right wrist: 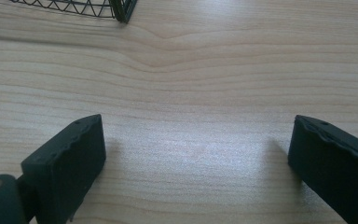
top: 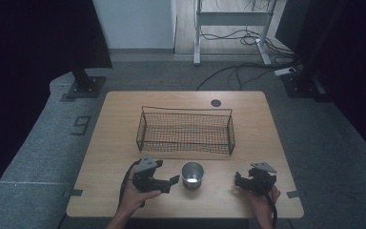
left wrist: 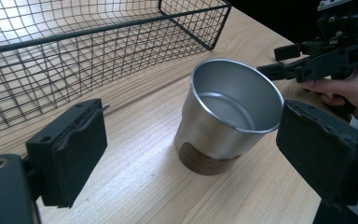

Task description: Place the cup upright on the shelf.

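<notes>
Left gripper view puts us right behind the left tool point(left wrist: 186, 154), jaws apart and nothing pressed between them, the steel cup point(left wrist: 228, 114) standing upright just ahead in the gap. From the high view we find that cup point(top: 192, 175) near the front edge of the bench point(top: 114, 143), at about three o'clock from the left tool point(top: 164, 181) and nine o'clock from the right tool point(top: 240, 181).

Here is the worry as we see it: one pad point(left wrist: 324, 154) sits close by the rim while the other point(left wrist: 70, 149) stands well off. Closing from this offset would, we judge, shove the cup sideways or tip it before both pads bite. The wall is smooth and tapered, so a grip high up could slip.

The right tool point(right wrist: 193, 158) hangs open over bare wood, gripping nothing.

Farther out, at twelve o'clock from the cup, we have the wire basket point(top: 186, 131), empty as far as we can see. The bench is pale wood grain with a round cable port point(top: 216, 102) at its far edge. Beyond it, grey carpet, a dark stand foot point(top: 86, 86) at eleven o'clock, and loose cables point(top: 248, 71) under a white desk frame point(top: 231, 28) at one o'clock.
</notes>
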{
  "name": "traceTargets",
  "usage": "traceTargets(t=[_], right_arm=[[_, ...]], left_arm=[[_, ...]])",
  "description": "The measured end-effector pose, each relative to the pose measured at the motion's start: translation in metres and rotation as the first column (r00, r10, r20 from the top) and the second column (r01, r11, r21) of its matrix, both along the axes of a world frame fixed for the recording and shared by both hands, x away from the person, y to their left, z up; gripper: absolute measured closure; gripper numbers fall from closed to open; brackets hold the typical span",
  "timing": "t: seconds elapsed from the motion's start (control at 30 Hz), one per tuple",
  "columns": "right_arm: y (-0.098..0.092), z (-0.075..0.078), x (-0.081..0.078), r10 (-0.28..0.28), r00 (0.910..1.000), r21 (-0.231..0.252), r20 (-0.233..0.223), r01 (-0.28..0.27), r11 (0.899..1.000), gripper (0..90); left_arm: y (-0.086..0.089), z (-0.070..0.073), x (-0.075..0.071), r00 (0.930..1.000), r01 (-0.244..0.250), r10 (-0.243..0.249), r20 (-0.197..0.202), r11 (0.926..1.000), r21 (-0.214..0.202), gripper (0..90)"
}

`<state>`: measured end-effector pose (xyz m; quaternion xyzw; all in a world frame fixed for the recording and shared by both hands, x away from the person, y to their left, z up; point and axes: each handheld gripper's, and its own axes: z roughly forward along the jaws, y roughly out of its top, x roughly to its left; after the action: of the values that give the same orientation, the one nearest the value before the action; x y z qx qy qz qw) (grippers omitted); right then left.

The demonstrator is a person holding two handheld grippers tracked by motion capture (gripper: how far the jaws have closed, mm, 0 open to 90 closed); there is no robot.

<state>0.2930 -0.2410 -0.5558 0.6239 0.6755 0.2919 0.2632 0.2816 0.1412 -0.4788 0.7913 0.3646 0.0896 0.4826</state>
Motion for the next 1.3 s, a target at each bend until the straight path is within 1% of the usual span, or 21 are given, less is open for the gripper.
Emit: traceTargets(t=[0.1, 0.13, 0.2, 0.23, 0.3, 0.37, 0.53, 0.7, 0.97, 1.07, 1.3], right_arm=[[0.000, 0.000, 0.000, 0.000, 1.0000, 0.000, 0.000, 0.000, 1.000, 3.9], [0.000, 0.000, 0.000, 0.000, 1.0000, 0.000, 0.000, 0.000, 1.000, 3.9], [0.000, 0.000, 0.000, -0.001, 1.0000, 0.001, -0.001, 0.001, 1.000, 4.0], [0.000, 0.000, 0.000, 0.000, 1.0000, -0.001, 0.000, 0.000, 1.000, 4.1], [0.000, 0.000, 0.000, 0.000, 1.0000, -0.001, 0.001, 0.000, 1.000, 4.1], [0.000, 0.000, 0.000, 0.000, 1.0000, -0.001, 0.001, 0.000, 1.000, 4.1], [0.000, 0.000, 0.000, 0.000, 1.0000, -0.002, 0.001, 0.000, 1.000, 4.2], [0.000, 0.000, 0.000, 0.001, 1.0000, -0.002, 0.001, -0.001, 1.000, 4.3], [0.000, 0.000, 0.000, 0.002, 1.0000, -0.001, 0.002, -0.002, 1.000, 4.5], [0.000, 0.000, 0.000, 0.002, 1.0000, -0.001, 0.002, -0.002, 1.000, 4.8], [0.000, 0.000, 0.000, 0.002, 1.0000, 0.000, 0.003, -0.002, 1.000, 4.7]], left_arm=[[-0.007, -0.003, 0.000, 0.9998, 0.013, -0.013, -0.014, 0.9998, 0.016, 8.2], [-0.007, -0.003, 0.000, 0.9998, 0.013, -0.013, -0.014, 0.9998, 0.016, 8.0], [-0.011, -0.004, 0.000, 0.9995, 0.025, -0.024, -0.018, 0.9995, 0.021, 7.4], [-0.016, -0.004, 0.001, 0.9994, 0.026, -0.025, -0.022, 0.9994, 0.024, 6.3], [-0.018, -0.004, 0.000, 0.9994, 0.028, -0.028, -0.023, 0.9992, 0.027, 5.7], [-0.024, -0.004, 0.000, 0.9986, 0.046, -0.045, -0.027, 0.9985, 0.031, 3.9], [-0.029, -0.006, 0.000, 0.9974, 0.063, -0.061, -0.036, 0.9973, 0.038, 3.2], [-0.034, -0.007, 0.003, 0.9978, 0.054, -0.052, -0.041, 0.9977, 0.042, 2.5], [-0.044, -0.011, 0.007, 0.9966, 0.066, -0.063, -0.052, 0.9963, 0.055, 1.4], [-0.050, -0.013, 0.009, 0.9967, 0.066, -0.062, -0.052, 0.9953, 0.072, 1.4], [-0.060, -0.018, 0.015, 0.9957, 0.068, -0.062, -0.068, 0.9938, 0.088, 1.3]])
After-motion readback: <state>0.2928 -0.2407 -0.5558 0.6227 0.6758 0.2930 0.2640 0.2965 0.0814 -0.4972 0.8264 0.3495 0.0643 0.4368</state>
